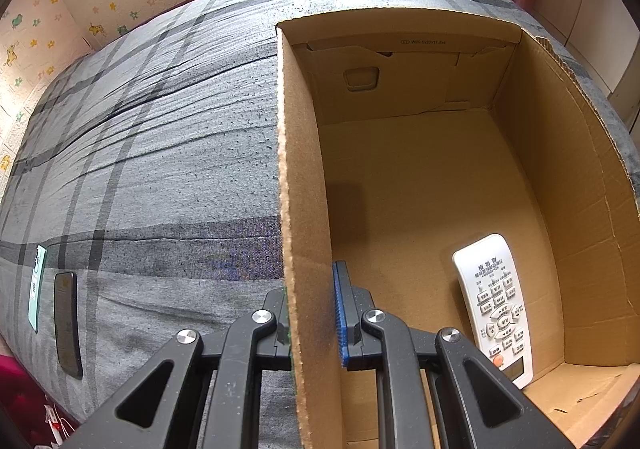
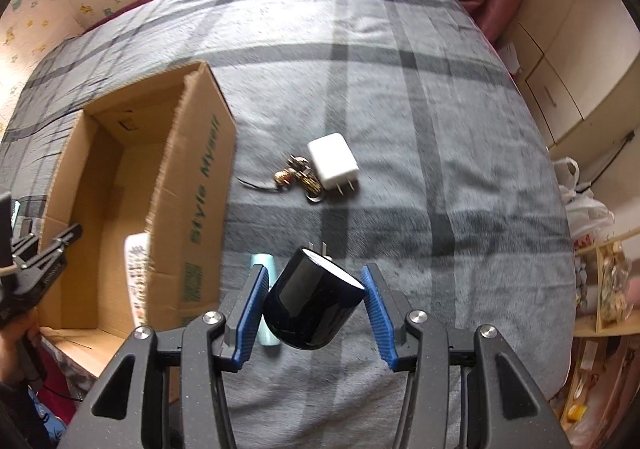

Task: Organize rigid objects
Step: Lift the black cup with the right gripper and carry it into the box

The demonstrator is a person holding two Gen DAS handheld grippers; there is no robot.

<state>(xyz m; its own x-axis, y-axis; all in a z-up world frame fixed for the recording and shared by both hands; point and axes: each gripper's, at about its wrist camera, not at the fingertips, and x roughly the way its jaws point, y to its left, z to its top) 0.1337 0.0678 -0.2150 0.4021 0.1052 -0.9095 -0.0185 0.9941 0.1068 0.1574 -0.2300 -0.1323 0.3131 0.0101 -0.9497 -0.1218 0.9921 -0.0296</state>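
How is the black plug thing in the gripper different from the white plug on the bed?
The black plug is round like a cup, held tilted above the bedspread by the right hand-held gripper. The white plug is flat and boxy, lying loose on the bedspread beside some keys. The black one looks shiny; the white one looks dull. Both have metal prongs and neither is in the cardboard box yet.

The bed wore grey plaid with darker stripes; the box was brown with green lettering. The remote was white, the plug glossy black, the charger white.
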